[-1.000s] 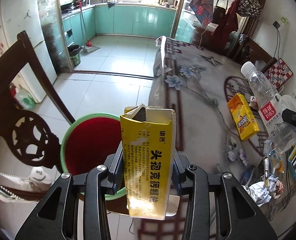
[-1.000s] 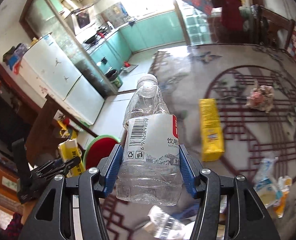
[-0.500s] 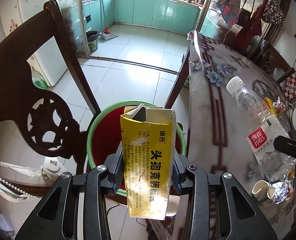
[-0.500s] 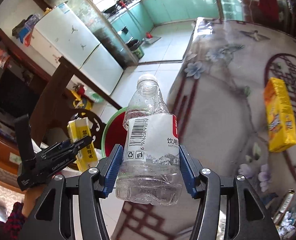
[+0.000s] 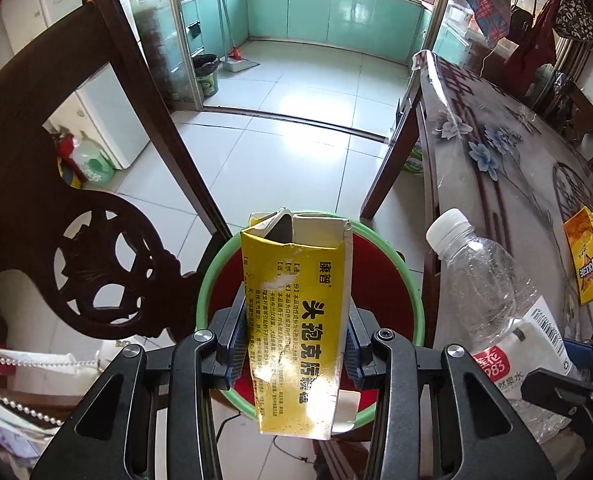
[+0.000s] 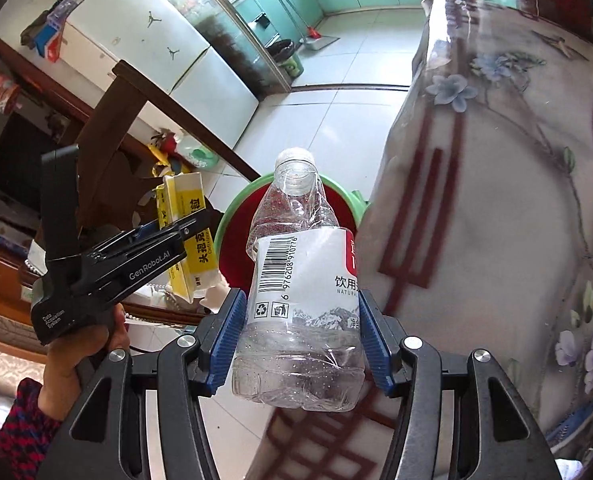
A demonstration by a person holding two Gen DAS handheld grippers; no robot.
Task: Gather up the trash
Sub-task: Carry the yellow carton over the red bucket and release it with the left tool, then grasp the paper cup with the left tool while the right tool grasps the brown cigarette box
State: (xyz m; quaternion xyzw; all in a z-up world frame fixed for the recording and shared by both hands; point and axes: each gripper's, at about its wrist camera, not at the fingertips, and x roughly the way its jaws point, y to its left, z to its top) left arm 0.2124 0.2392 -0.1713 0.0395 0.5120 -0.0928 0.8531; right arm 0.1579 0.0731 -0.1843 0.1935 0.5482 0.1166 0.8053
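A dark carved wooden chair back (image 5: 96, 208) with a pierced round motif stands at far left. Next, the left gripper (image 5: 294, 344) is clenched on a torn yellow cardboard box (image 5: 296, 320), its top ripped open, white scuffs on the printed face, held upright above the round green-rimmed bin with a red inside (image 5: 408, 292). Just right, the right gripper (image 6: 298, 340) grasps a crumpled clear plastic bottle (image 6: 300, 300) with white cap and white label, its neck over the bin's rim. At far right, the glossy flower-patterned table (image 5: 496, 184) carries a flat yellow packet (image 5: 586, 256).
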